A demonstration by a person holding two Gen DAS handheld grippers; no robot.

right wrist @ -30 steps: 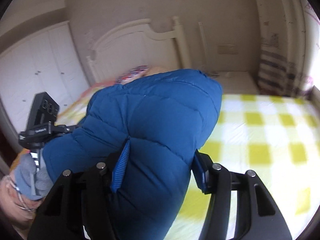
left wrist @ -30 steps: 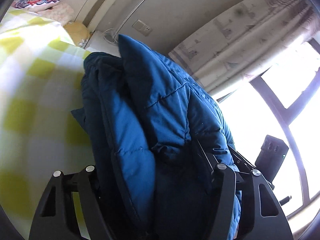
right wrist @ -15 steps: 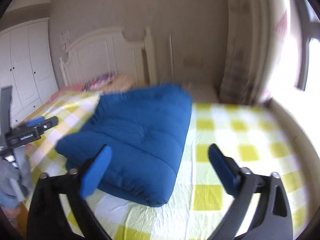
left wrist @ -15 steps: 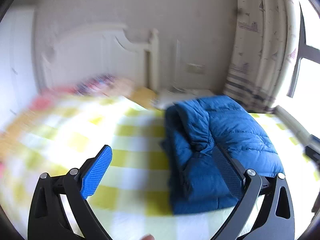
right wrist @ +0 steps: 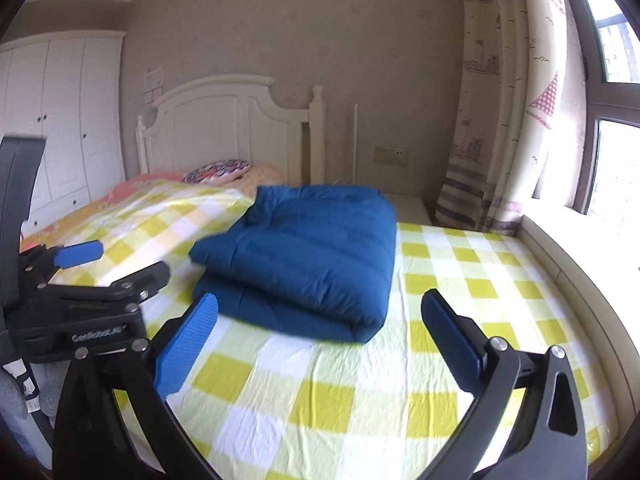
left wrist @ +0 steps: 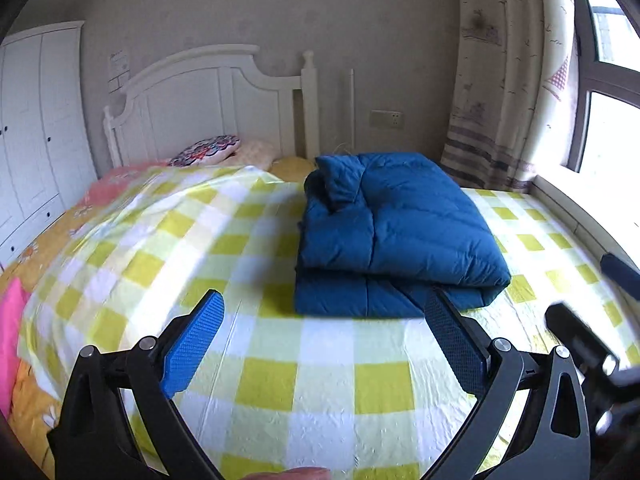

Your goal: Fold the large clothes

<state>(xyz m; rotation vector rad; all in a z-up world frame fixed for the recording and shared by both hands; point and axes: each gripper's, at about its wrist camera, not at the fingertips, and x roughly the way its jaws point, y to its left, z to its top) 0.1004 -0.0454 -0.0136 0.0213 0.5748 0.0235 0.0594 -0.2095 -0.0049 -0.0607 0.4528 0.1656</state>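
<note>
Left tool [left wrist: 322, 330] wide apart, blue pads [left wrist: 192, 350] bare, nothing between them. Right tool [right wrist: 320, 330] likewise wide, nothing held. Blue padded jacket [left wrist: 394, 232] lies folded into a thick rectangular bundle on the bed [left wrist: 320, 380], ahead of both tools and apart from them; from the left tool it sits ahead and a little right, its near edge just past the right pad's tip in view; from the right tool it sits ahead and slightly left. Bundle shows two stacked layers at its near edge, with a smaller flap folded on top at the far left corner. Bed cover is a yellow and white check. Beyond the jacket: patterned pillow [left wrist: 206, 150] against a white headboard [left wrist: 208, 96]. White wardrobe [right wrist: 64, 120] far left, curtain [left wrist: 508, 72] and window far right. No containers seen.
</note>
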